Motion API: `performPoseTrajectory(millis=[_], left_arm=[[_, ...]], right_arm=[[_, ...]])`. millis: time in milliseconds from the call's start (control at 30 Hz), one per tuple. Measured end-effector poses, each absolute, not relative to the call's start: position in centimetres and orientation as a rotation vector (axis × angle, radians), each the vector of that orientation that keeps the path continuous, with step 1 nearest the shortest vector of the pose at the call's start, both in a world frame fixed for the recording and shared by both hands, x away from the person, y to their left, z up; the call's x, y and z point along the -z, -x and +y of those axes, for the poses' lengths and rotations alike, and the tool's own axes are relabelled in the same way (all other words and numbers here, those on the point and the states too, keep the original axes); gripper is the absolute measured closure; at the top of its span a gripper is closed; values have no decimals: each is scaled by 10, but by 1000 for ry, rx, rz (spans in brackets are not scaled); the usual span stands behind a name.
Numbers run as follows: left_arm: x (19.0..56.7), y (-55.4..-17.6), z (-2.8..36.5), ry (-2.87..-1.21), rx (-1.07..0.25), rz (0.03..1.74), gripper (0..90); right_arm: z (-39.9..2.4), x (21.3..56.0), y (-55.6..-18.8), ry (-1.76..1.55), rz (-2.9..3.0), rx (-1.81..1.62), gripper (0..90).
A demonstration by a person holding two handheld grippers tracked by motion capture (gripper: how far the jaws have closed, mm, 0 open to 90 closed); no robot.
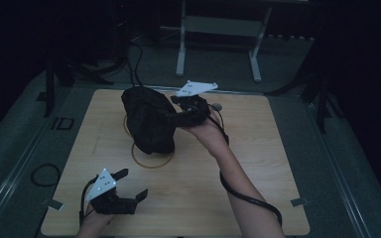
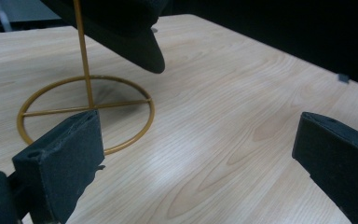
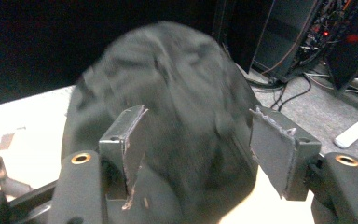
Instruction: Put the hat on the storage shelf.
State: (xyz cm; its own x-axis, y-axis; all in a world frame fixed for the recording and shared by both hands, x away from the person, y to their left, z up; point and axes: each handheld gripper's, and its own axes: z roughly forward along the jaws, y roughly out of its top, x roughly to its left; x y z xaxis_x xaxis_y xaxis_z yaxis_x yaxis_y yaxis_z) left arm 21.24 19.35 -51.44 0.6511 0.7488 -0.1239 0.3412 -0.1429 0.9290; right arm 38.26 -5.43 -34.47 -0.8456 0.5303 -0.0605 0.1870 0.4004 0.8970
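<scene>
black cap (image 1: 146, 119) sits up on a thin gold wire stand (image 2: 85, 65), toward the far middle of the wooden table (image 1: 258, 148), its brim (image 2: 142, 49) hanging out over the stand's ring base (image 2: 135, 135). perched on the upright rod it keeps its shape and stays off the tabletop, which is probably the point of the stand.

the right gripper (image 1: 178, 116) is at the cap's right side, reaching in from the person's right hand (image 1: 206, 130). in the right gripper view its jaws stand apart with the cap's crown (image 3: 177, 107) bulging between and beyond them; they look parted rather than pinched on the fabric, though the blur makes contact hard to judge (it may be brushing the cloth). my guess is it is about to take hold of the cap or has just let it go.

the left gripper (image 1: 129, 186) hovers low near the front left of the table, jaws wide, holding nothing, well apart from the stand.

around the table are dark floor, cables (image 1: 134, 59) and a white frame (image 1: 218, 29) behind. the rod under the cap is the one thing that could snag a lift.
</scene>
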Motion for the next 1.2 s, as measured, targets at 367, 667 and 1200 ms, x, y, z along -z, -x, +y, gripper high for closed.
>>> performPoseTrajectory(millis=[367,667,1200], left_arm=[[518,-213,197,-1750,-504,905,24],[523,-211,200,-1753,-521,916,24],[530,-213,200,-1776,-545,929,24]], right_arm=[[-101,383,-365,-654,2339,-1413,321],[-127,437,-341,-675,2402,-1371,250],[-188,499,-313,-764,2312,-1416,124]])
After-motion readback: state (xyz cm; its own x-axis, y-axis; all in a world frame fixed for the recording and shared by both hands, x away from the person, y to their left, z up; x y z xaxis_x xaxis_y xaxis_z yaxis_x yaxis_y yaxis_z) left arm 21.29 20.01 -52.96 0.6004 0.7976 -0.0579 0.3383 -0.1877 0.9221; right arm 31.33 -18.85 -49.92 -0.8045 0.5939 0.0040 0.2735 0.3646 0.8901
